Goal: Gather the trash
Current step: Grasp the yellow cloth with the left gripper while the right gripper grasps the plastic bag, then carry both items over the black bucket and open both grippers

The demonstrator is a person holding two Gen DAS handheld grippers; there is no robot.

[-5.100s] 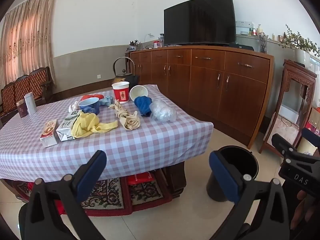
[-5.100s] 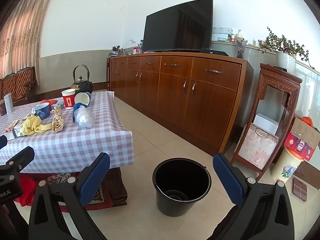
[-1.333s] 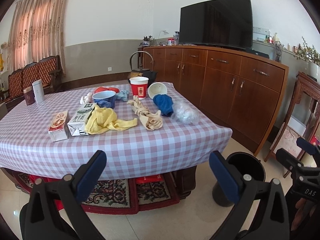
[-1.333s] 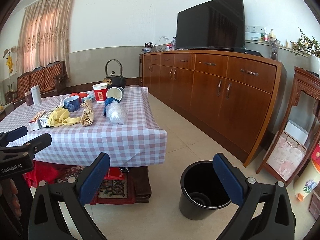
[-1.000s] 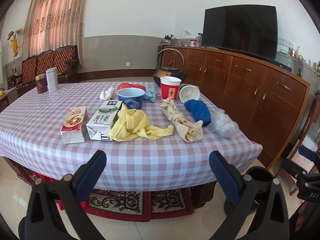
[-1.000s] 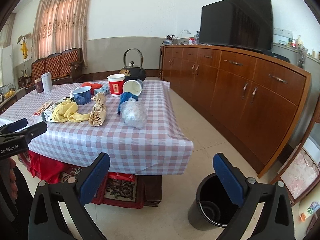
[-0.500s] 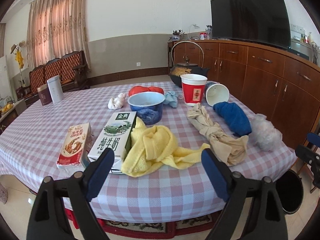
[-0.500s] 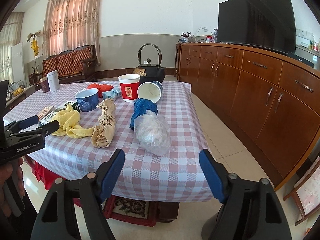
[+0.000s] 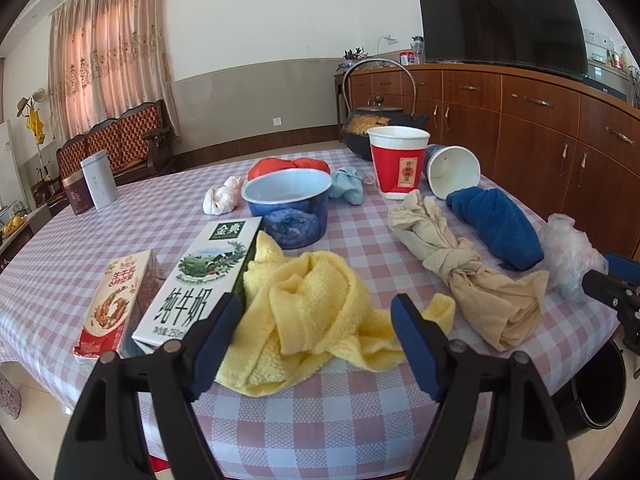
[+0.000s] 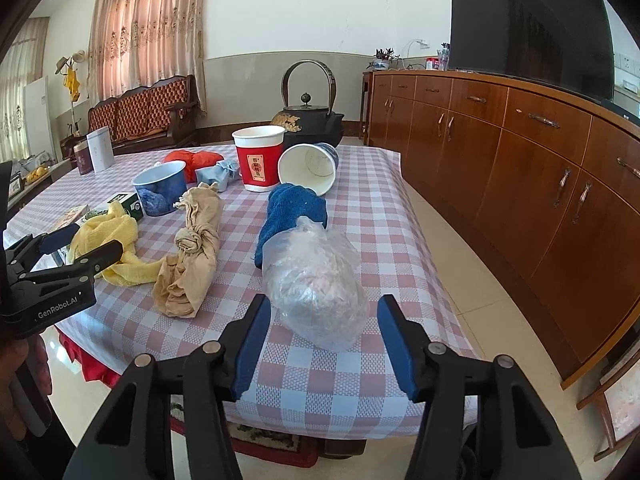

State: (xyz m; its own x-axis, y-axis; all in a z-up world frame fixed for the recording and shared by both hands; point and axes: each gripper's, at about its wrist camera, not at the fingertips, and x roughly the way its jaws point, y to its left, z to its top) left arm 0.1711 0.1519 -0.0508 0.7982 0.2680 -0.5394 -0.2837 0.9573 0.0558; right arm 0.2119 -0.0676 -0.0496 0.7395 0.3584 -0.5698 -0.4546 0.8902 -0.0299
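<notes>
Nothing is picked up yet. The left gripper (image 9: 316, 340) closes around the yellow cloth (image 9: 304, 316), the right gripper (image 10: 324, 340) around the plastic bag (image 10: 316, 284); neither is squeezing yet.

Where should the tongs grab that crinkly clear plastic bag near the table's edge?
Across the fat near end of the plastic bag, coming from the table edge. It lies lengthwise pointing away, so its sides face the right tongs, which are closing around it without pressing it yet.

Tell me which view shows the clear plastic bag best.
The right wrist view: the plastic bag lies whole and central, just ahead of the right hand-held gripper, whose jaws are closing. The left wrist view shows it small at the right edge.
</notes>
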